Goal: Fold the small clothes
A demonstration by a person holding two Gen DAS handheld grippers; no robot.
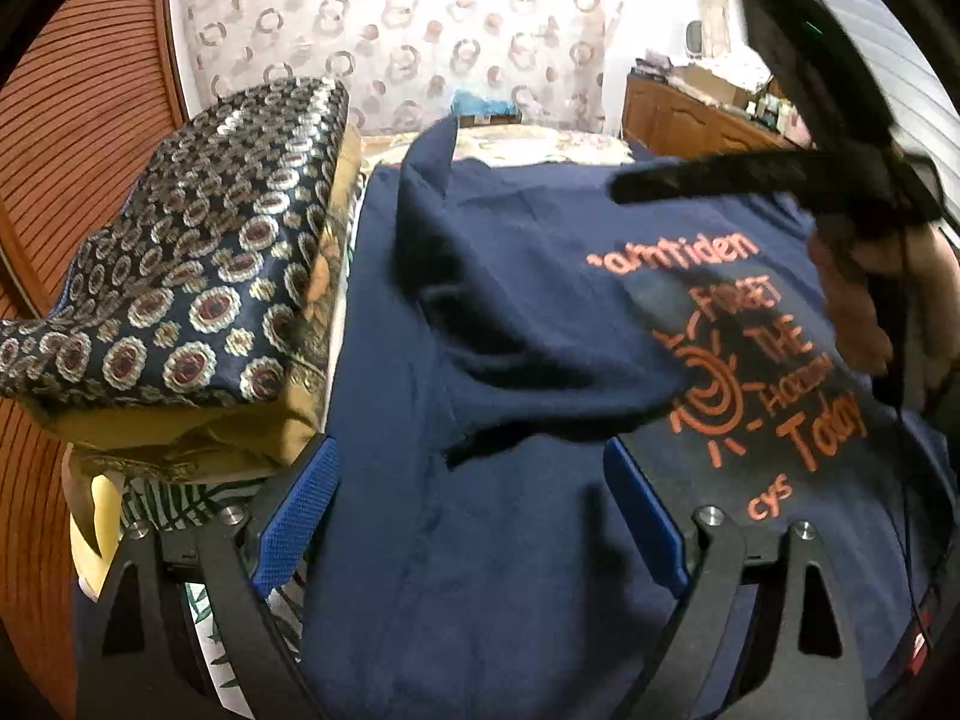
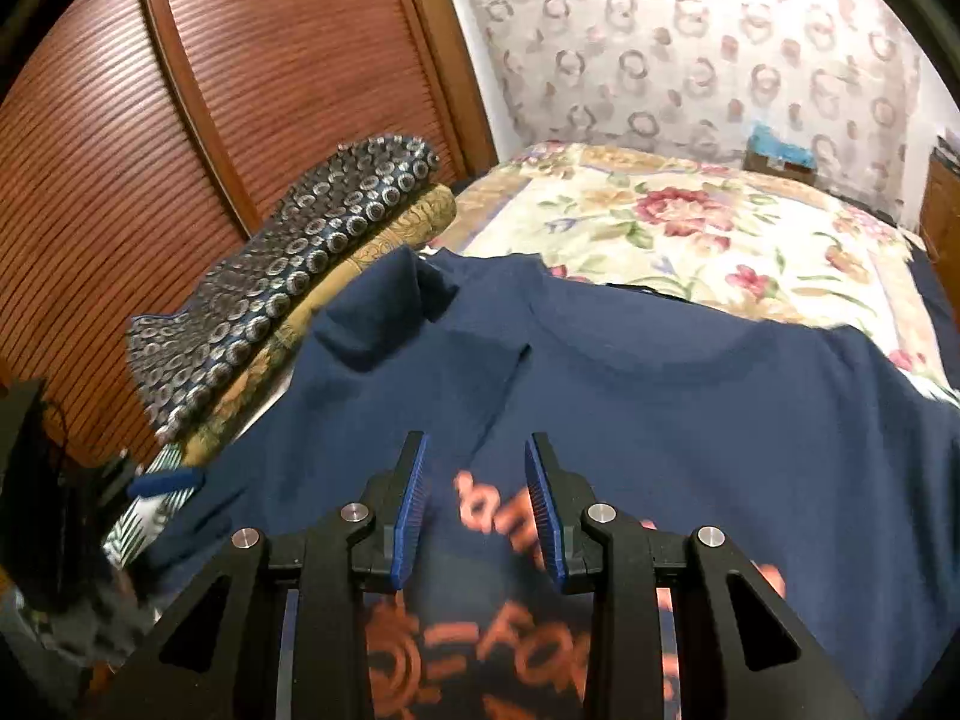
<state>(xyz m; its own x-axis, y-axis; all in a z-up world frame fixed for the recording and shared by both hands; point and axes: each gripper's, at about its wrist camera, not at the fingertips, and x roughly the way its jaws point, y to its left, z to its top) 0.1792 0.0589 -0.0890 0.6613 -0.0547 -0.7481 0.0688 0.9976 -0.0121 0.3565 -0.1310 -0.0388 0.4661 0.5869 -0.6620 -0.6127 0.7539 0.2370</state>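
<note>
A navy T-shirt (image 1: 510, 312) with orange print lies spread and wrinkled on the bed; it also shows in the right wrist view (image 2: 660, 372). One sleeve (image 1: 432, 180) is bunched up at the far left, seen too in the right wrist view (image 2: 384, 306). My left gripper (image 1: 474, 504) is open and empty, low over the shirt's near left part. My right gripper (image 2: 477, 504) is open and empty, just above the orange print (image 2: 504, 516). In the left wrist view the right gripper (image 1: 780, 174) hovers over the shirt's right side, blurred.
A stack of patterned folded cloths (image 1: 198, 276) lies left of the shirt, also in the right wrist view (image 2: 288, 294). A floral bedspread (image 2: 690, 228) stretches beyond. A ribbed wooden headboard (image 2: 240, 90) stands left. A wooden cabinet (image 1: 690, 114) stands at the far right.
</note>
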